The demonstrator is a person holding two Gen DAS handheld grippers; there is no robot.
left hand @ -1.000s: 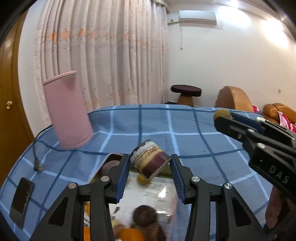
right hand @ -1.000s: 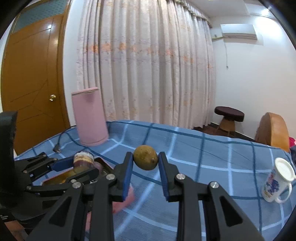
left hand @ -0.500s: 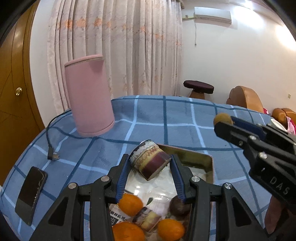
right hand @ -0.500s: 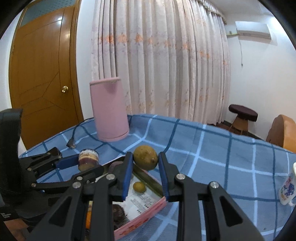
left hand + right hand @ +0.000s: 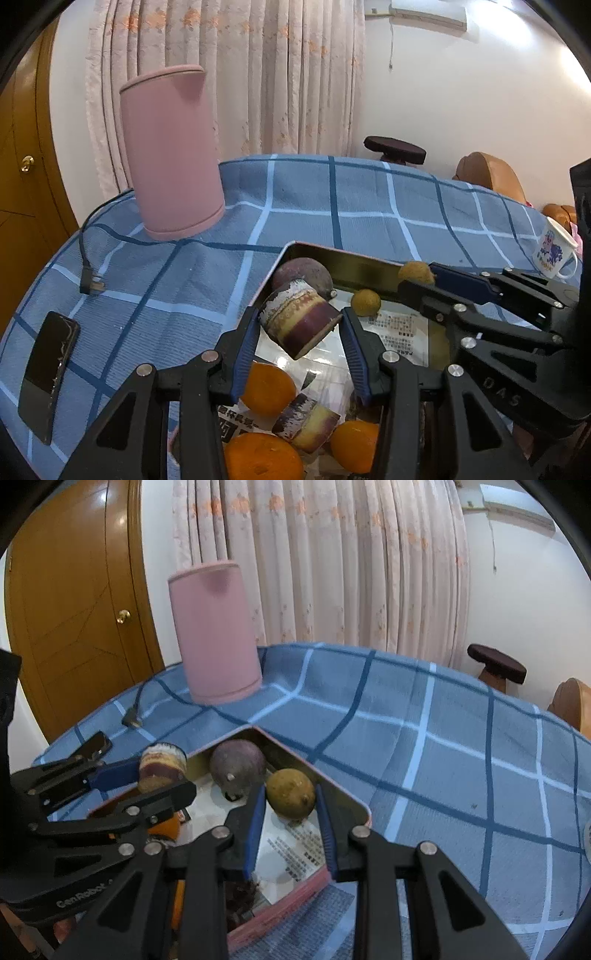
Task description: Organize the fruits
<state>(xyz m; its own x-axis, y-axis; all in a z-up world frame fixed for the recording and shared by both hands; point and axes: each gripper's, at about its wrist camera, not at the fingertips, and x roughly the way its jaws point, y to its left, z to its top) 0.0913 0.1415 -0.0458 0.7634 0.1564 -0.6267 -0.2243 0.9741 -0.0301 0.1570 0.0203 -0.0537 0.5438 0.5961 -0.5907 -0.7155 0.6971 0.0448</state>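
A table (image 5: 332,206) under blue checked cloth stands before pale curtains, with a shallow tray (image 5: 354,264) on it. I hold both tools over the tray — my left tool (image 5: 299,332) clamped on a sugarcane piece (image 5: 297,319), my right tool (image 5: 290,812) clamped on a brownish fruit (image 5: 290,794). I judge this the placing step: lower each, then release; inside I count three oranges, one cane piece, one purple fruit, one small yellow fruit.

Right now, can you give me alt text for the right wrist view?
The right gripper holds a yellow-green lemon over the far corner of a pink tray of fruit on a blue checked tablecloth. At left, the left gripper holds a sugarcane piece; a pink cylinder stands behind.
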